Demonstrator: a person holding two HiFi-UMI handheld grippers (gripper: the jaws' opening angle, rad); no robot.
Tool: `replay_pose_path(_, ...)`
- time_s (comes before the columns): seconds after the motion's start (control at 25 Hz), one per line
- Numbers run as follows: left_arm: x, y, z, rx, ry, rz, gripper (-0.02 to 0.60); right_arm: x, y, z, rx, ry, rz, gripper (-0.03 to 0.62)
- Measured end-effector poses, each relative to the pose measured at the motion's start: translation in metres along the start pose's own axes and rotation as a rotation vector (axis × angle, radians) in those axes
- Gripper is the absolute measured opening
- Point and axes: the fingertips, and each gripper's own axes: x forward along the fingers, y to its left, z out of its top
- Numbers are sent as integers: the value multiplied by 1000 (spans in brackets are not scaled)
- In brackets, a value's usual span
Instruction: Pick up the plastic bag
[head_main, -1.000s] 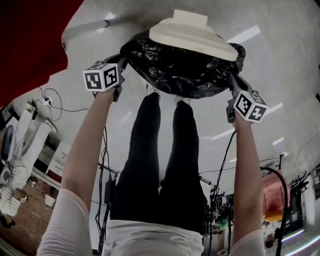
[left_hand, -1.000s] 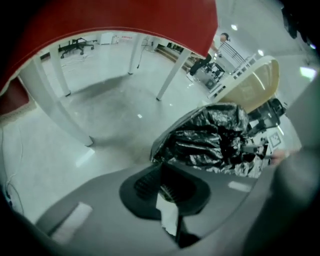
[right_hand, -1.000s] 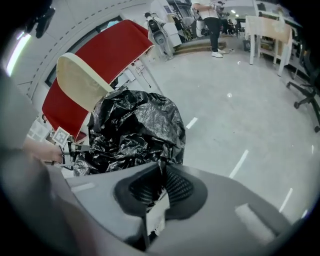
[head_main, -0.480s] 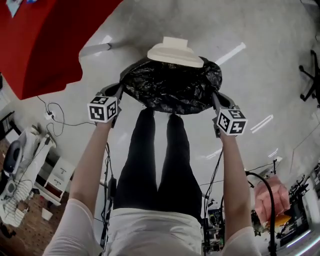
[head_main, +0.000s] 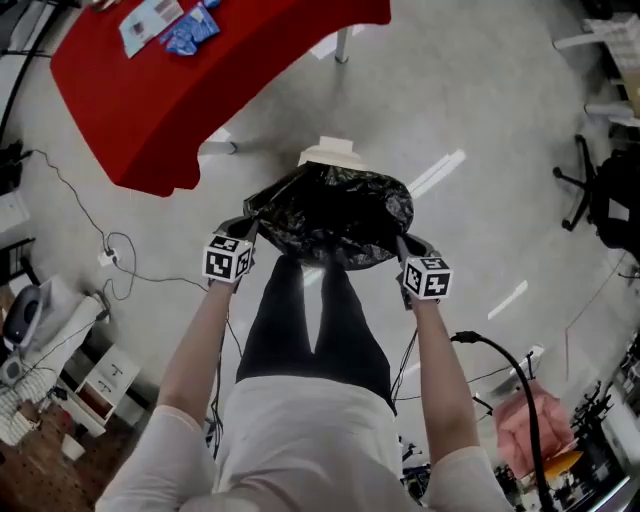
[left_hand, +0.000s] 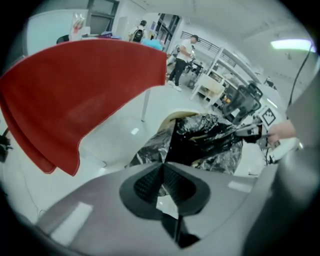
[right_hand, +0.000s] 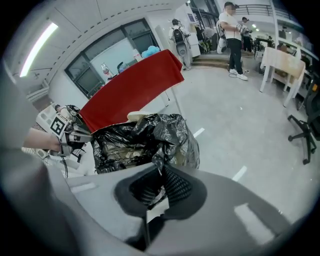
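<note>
Farther from the head camera than a second ago, the plastic bag (head_main: 330, 215) hangs over the floor off the red bench's (head_main: 200, 90) corner. The left gripper (head_main: 246, 228) and right gripper (head_main: 402, 242) each have fingers pinching an opposite rim, probably to share its weight and keep it level.

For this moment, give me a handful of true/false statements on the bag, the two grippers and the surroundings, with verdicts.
1. The left gripper and right gripper are both shut on the black plastic bag. True.
2. The bag lies on the red table. False: it is held up between the grippers, apart from the table.
3. A beige object shows just beyond the bag. True.
4. The red table is bare. False: papers and blue packets lie on it.
</note>
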Motion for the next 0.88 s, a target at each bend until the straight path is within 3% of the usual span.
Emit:
replay_pose_path(0.36,-110,-33,42,16,-107,48,6,-94,39,51,-67,-111,20,3)
replay_pose_path(0.72,-192,-87,43,8,-184,36,6,-172,76,63,-101,-204,104,3)
replay_pose_path(0.88,-220,-124,42,47,-229,22,6,-206,95,68,-123,-269,153,3)
